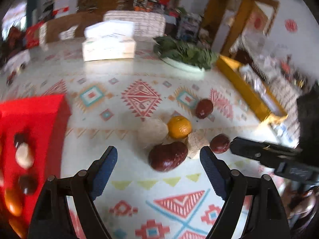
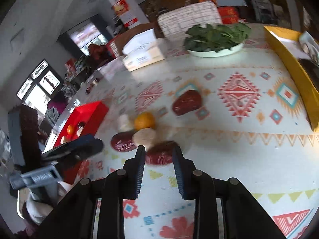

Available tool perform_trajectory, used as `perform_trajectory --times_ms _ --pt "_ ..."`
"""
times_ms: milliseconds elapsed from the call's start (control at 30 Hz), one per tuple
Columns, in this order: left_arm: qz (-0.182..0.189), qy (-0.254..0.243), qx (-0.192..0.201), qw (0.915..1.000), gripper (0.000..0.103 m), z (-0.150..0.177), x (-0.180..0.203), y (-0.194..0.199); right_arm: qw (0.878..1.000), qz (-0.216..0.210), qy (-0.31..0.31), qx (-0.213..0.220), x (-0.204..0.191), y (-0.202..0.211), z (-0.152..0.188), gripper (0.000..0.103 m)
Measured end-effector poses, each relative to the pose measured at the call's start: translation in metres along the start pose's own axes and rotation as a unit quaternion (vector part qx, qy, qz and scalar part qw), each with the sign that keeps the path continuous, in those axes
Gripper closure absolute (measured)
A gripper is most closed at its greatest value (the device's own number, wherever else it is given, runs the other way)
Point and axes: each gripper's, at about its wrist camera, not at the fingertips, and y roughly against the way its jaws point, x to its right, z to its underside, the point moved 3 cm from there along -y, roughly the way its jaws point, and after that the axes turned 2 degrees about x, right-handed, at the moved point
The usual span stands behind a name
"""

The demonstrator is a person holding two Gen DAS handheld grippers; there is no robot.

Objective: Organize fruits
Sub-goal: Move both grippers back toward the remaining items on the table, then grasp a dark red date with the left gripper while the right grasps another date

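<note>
A cluster of fruit lies on the patterned tablecloth: an orange (image 1: 179, 126), three dark red dates (image 1: 168, 156) (image 1: 220, 143) (image 1: 204, 108), and two pale round fruits (image 1: 152, 132) (image 1: 196, 142). My left gripper (image 1: 158, 155) is open, its jaws either side of the nearest large date, a little short of it. My right gripper (image 2: 158, 153) is open around a date (image 2: 160, 154), not closed on it; it also shows in the left wrist view (image 1: 259, 155). A red box (image 1: 30, 131) holding several fruits sits at the left.
A white plate of green leaves (image 2: 216, 48) and a tissue box (image 1: 108, 47) stand at the far side. A yellow tray (image 2: 289, 63) runs along the right edge. The red box also shows in the right wrist view (image 2: 83, 117).
</note>
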Motion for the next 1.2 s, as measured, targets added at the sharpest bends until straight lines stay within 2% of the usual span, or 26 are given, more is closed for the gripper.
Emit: perform_trajectory --times_ms 67,100,133,167,267,367,433,467,500,533,733,767,800,867,933,1000,1200 --pt "-0.007 -0.015 -0.013 0.9998 0.022 0.001 0.004 -0.01 1.0 0.002 0.001 0.0 -0.001 0.0 0.0 0.073" --pt "-0.013 -0.021 -0.02 0.9995 0.04 0.003 0.005 -0.014 1.0 0.005 0.005 -0.001 -0.002 0.0 -0.001 0.074" --pt "-0.011 -0.027 -0.029 0.9992 0.052 0.007 0.006 -0.016 1.0 0.009 0.008 -0.002 -0.003 0.0 -0.001 0.074" --pt "-0.02 -0.037 -0.023 0.9989 0.06 0.008 0.007 -0.013 1.0 0.012 0.01 -0.001 -0.001 0.001 -0.001 0.074" --pt "-0.009 -0.042 -0.026 0.9987 0.063 0.017 0.009 -0.004 1.0 0.018 0.014 0.006 -0.002 0.002 -0.003 0.073" --pt "-0.013 -0.059 -0.018 0.998 0.063 0.023 0.013 0.01 0.999 0.035 0.004 0.019 0.004 0.003 -0.004 0.073" --pt "-0.006 -0.068 -0.01 0.9976 0.058 0.025 0.015 0.018 0.999 0.03 -0.012 0.022 0.01 0.002 -0.006 0.071" --pt "-0.011 -0.074 -0.005 0.9972 0.048 0.024 0.015 0.02 0.999 0.027 -0.019 0.021 0.012 0.002 -0.006 0.068" --pt "-0.017 -0.077 -0.002 0.9969 0.038 0.022 0.015 0.019 0.999 0.024 -0.027 0.019 0.015 0.0 -0.006 0.061" --pt "-0.025 -0.081 0.0 0.9964 0.036 0.02 0.015 0.017 0.999 0.018 -0.037 0.018 0.017 -0.002 -0.006 0.057" --pt "-0.031 -0.079 -0.032 0.9959 0.036 0.013 0.012 -0.015 0.999 0.016 -0.044 0.015 0.019 -0.008 -0.005 0.057" --pt "-0.03 -0.079 -0.026 0.9961 0.036 0.012 0.013 -0.012 0.999 0.017 -0.045 0.014 0.02 -0.009 -0.005 0.057" --pt "-0.027 -0.077 -0.027 0.9963 0.044 0.013 0.013 -0.012 0.999 0.017 -0.048 0.013 0.021 -0.01 -0.005 0.057" --pt "-0.036 -0.074 -0.028 0.9962 0.071 0.016 0.014 -0.01 0.999 0.011 -0.052 0.01 0.023 -0.011 -0.005 0.057" --pt "-0.034 -0.068 -0.028 0.9967 0.071 0.02 0.012 -0.006 0.998 0.012 -0.053 0.008 0.023 -0.013 -0.005 0.057" --pt "-0.017 -0.038 -0.024 0.9988 0.071 0.024 0.006 0.003 0.999 0.013 -0.049 0.007 0.021 -0.014 -0.005 0.057" --pt "0.013 0.032 0.03 0.999 0.071 0.035 -0.015 0.055 0.999 0.035 -0.042 0.006 0.015 -0.017 -0.005 0.057"
